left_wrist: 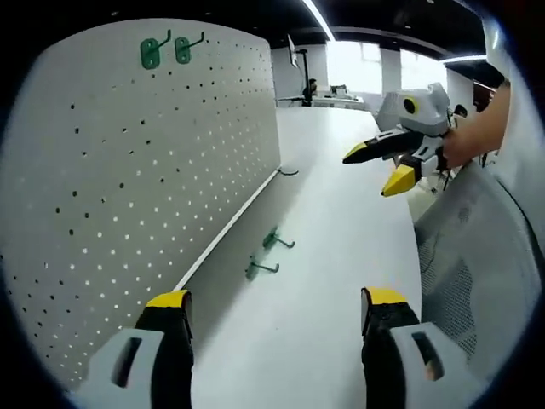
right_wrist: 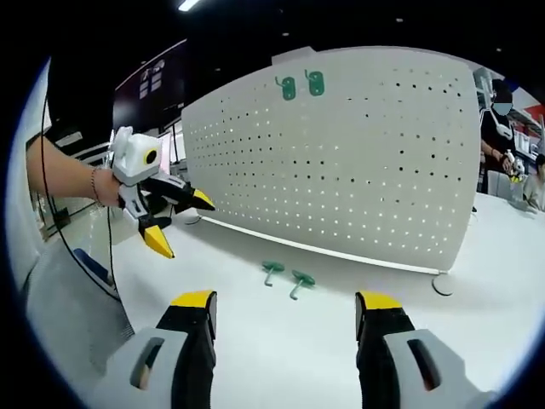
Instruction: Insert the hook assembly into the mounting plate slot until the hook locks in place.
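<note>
White pegboard [right_wrist: 341, 162] upright along far edge of worktop [right_wrist: 281, 341], two green hooks [right_wrist: 301, 85] already seated near its top. Two more green hooks lying loose on worktop just in front of board: one [right_wrist: 272, 270] left, other [right_wrist: 301, 281] right, close together but apart. Left tongs [left_wrist: 277, 311] spread wide, gripping nothing, hovering near loose hooks. Right tongs [right_wrist: 285, 315] likewise gaping, empty-handed. No containers to speak of.

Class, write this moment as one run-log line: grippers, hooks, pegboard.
left gripper: open, empty | right gripper: open, empty | two loose hooks: on table | two mounted hooks: top of pegboard | insertion: not started
</note>
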